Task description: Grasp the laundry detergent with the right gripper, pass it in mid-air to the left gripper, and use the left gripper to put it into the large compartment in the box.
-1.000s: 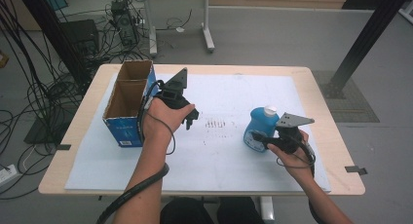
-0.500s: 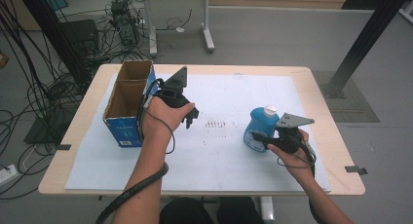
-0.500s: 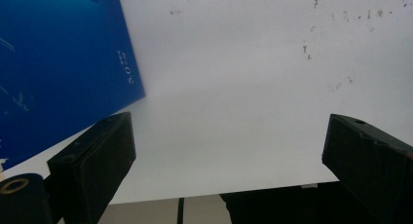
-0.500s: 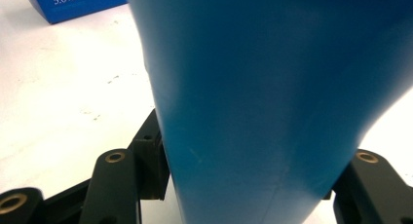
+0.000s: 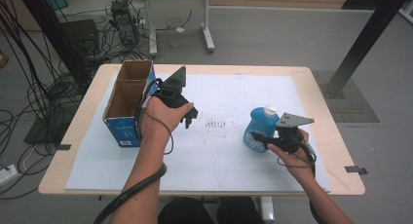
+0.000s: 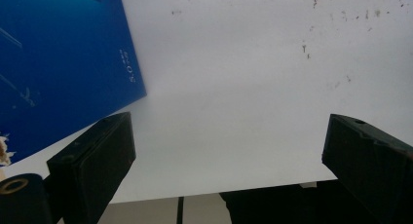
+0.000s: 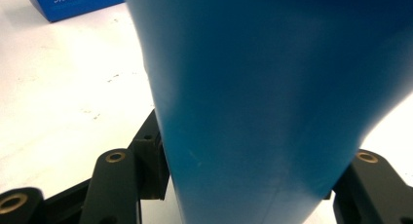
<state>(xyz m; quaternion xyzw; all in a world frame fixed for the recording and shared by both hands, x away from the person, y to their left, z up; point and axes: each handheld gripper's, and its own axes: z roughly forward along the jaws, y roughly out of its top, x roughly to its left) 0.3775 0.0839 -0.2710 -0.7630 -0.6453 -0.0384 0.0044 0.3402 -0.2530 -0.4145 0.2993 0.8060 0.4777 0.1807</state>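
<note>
Currently the right gripper (image 5: 260, 139) has its jaws clamped on the blue bottle (image 5: 259, 128), which stands upright with a white cap on the white sheet (image 5: 229, 97) toward the right of the bench (image 5: 336, 151). Left gripper (image 5: 191, 118) is just beside the open blue cardboard box (image 5: 127, 100), jaws spread wide with nothing between them, above bare sheet.
</note>
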